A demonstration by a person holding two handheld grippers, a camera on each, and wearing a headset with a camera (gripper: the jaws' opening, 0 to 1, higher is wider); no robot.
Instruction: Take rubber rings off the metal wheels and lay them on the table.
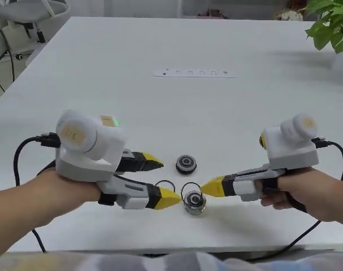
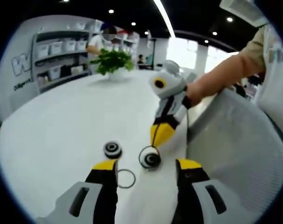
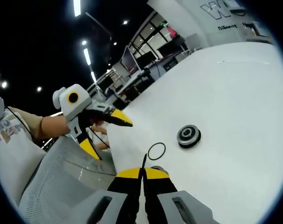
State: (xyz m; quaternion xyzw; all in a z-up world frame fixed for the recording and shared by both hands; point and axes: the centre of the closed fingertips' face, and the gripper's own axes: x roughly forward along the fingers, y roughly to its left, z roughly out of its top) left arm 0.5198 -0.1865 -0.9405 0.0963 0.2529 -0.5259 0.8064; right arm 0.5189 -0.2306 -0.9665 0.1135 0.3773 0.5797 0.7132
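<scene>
Left gripper [image 1: 168,180], gaping empty, should be steadying the wheel [image 1: 194,205] while right gripper [image 1: 205,188], clamped shut, is peeling its ring [image 1: 192,192]

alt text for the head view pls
Two hand-held grippers meet over a white table: the right gripper, jaws shut, pinches a rubber ring that is coming off the nearer metal wheel, while the left gripper is open beside it. A loose ring lies by the left gripper, and a second wheel sits farther back.
</scene>
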